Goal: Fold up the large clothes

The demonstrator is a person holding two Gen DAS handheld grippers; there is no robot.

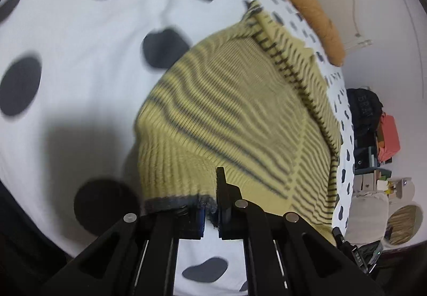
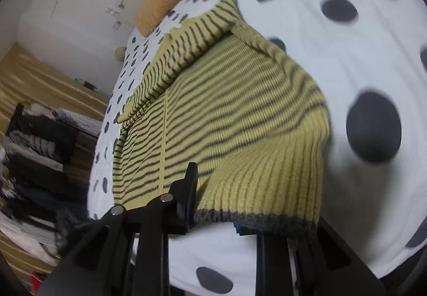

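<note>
A yellow knit sweater with dark stripes [image 1: 234, 114] lies on a white bedspread with dark spots [image 1: 80, 61]. My left gripper [image 1: 210, 205] is shut on the sweater's grey-edged ribbed hem, which is lifted off the bed. In the right wrist view the same sweater [image 2: 226, 114] stretches away from me. My right gripper [image 2: 213, 213] holds the grey hem; its left finger [image 2: 189, 189] shows, the right one is hidden under the draped cloth. A striped sleeve [image 2: 186, 56] lies folded across the body.
An orange bolster pillow [image 1: 307, 10] lies at the head of the bed by the white wall [image 2: 80, 2]. Beside the bed stand a stack of folded clothes [image 2: 34, 152], boxes and bags [image 1: 373, 136], on a wooden floor [image 2: 32, 82].
</note>
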